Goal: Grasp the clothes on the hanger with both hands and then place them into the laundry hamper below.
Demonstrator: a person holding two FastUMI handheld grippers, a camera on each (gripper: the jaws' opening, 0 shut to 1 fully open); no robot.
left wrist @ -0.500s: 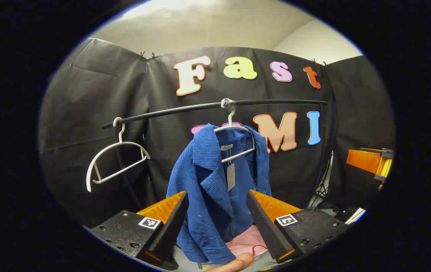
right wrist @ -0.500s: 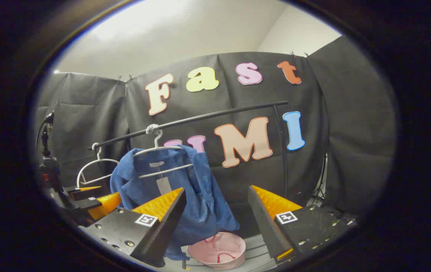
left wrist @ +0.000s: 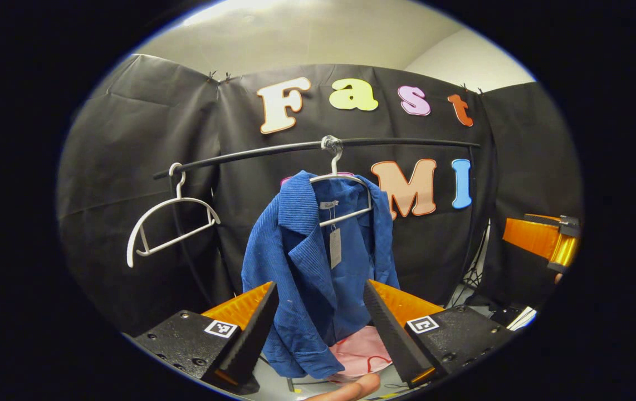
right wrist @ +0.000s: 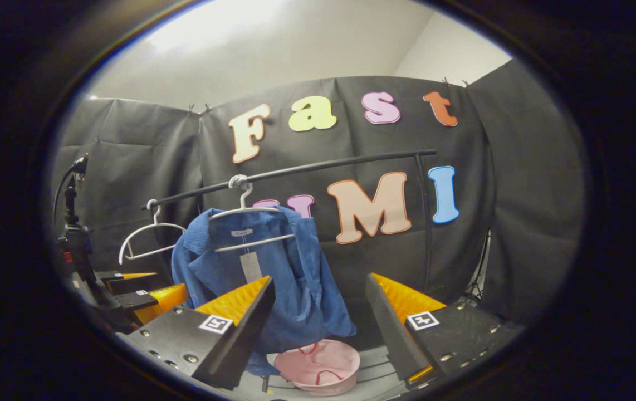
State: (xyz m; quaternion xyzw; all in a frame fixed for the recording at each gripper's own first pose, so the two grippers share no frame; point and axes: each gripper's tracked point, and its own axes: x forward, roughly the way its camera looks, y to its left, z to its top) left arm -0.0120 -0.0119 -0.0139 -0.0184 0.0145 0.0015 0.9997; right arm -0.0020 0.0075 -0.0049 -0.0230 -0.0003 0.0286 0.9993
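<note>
Left gripper view looks up at the rail, the biggest fixture, a black bar running across the booth so clothes can hang free above the floor. From it hangs the jacket, blue and ribbed, draped over a white hanger whose hook is wrapped to the rail, probably so it stays put when the cloth is pulled. The jacket's long axis runs straight down, collar at the top, hem at the bottom, open front turned toward this camera. Its hem drops just above the hamper, a pink tub set directly below to catch it. A 2nd hanger, bare, tilts on the rail well to the side. The left gripper has its jaws spread wide and grips nothing, framing the lower jacket but seemingly short of it; depth is hard to read here. The right gripper is likewise wide apart and empty, aimed past the jacket's edge.
</note>
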